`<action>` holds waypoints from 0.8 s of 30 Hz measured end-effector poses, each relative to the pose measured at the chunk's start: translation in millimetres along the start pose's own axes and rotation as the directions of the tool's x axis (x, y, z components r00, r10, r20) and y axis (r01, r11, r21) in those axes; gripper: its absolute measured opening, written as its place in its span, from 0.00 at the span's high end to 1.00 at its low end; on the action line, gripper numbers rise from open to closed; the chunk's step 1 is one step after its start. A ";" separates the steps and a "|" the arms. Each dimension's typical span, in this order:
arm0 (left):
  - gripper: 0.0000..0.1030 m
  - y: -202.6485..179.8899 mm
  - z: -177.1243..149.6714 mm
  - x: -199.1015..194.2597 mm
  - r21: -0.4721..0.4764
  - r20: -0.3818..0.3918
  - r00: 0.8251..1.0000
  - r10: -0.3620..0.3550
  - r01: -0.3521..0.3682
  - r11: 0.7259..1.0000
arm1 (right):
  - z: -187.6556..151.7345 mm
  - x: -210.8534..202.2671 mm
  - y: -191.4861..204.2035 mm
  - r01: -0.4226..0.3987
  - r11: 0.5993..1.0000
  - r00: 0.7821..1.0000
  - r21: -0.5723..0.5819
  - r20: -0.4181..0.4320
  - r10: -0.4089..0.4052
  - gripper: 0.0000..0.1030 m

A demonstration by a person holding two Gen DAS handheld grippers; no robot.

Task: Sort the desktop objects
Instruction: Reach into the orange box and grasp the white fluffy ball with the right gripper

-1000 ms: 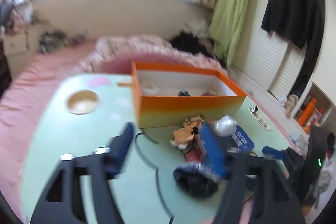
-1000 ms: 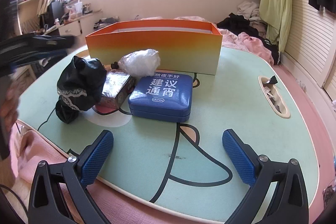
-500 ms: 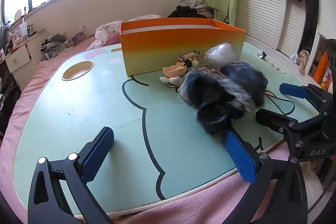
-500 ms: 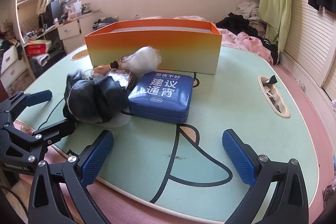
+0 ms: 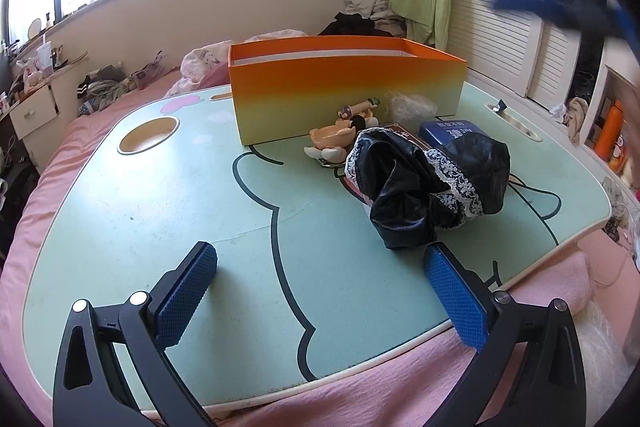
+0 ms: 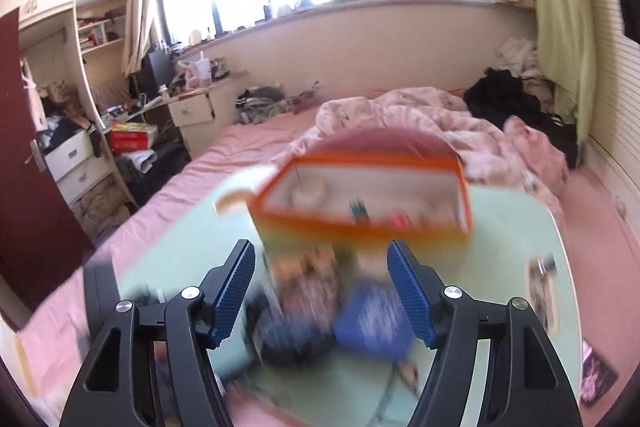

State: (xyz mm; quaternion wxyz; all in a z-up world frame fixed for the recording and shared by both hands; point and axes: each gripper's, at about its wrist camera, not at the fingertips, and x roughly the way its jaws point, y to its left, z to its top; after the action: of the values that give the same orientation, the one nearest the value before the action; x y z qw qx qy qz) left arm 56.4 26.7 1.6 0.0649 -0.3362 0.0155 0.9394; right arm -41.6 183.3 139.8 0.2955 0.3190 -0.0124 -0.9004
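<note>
Mint-green lap table (image 5: 168, 187) rests on a pink bed (image 6: 248, 147).

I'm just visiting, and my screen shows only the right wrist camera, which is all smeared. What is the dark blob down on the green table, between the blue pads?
Observer: The left wrist view shows it sharply. It is a crumpled black cloth trimmed with white lace, lying on the table.
Operator: And the blue smear beside it?
Observer: That is a flat blue tin with white lettering, partly hidden behind the cloth.
Operator: Is the other gripper holding anything?
Observer: No. The left gripper is wide open and empty, and the cloth lies just beyond its right finger.
</note>
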 end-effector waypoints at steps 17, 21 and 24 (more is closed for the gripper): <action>0.00 2.1 -1.9 -2.9 0.002 0.013 1.000 -0.020 0.020 1.000 | 49.7 256.0 -16.4 0.152 0.971 0.813 0.186 -0.582 -0.016 0.61; 0.00 1.5 -1.6 -3.2 0.005 0.017 1.000 -0.022 0.022 1.000 | 52.8 240.0 -23.6 0.150 0.976 0.834 0.155 -0.550 -0.041 0.80; 0.00 1.5 -2.1 -3.6 0.004 0.018 1.000 -0.023 0.023 1.000 | 58.3 200.9 -44.4 0.098 0.974 0.886 0.205 -0.464 0.009 0.80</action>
State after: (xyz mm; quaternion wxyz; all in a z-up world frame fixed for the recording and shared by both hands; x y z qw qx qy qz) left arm 60.2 24.7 2.2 0.0762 -0.3277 0.0128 0.9416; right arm -223.7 101.7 63.0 0.2314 0.5552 -0.0353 -0.7981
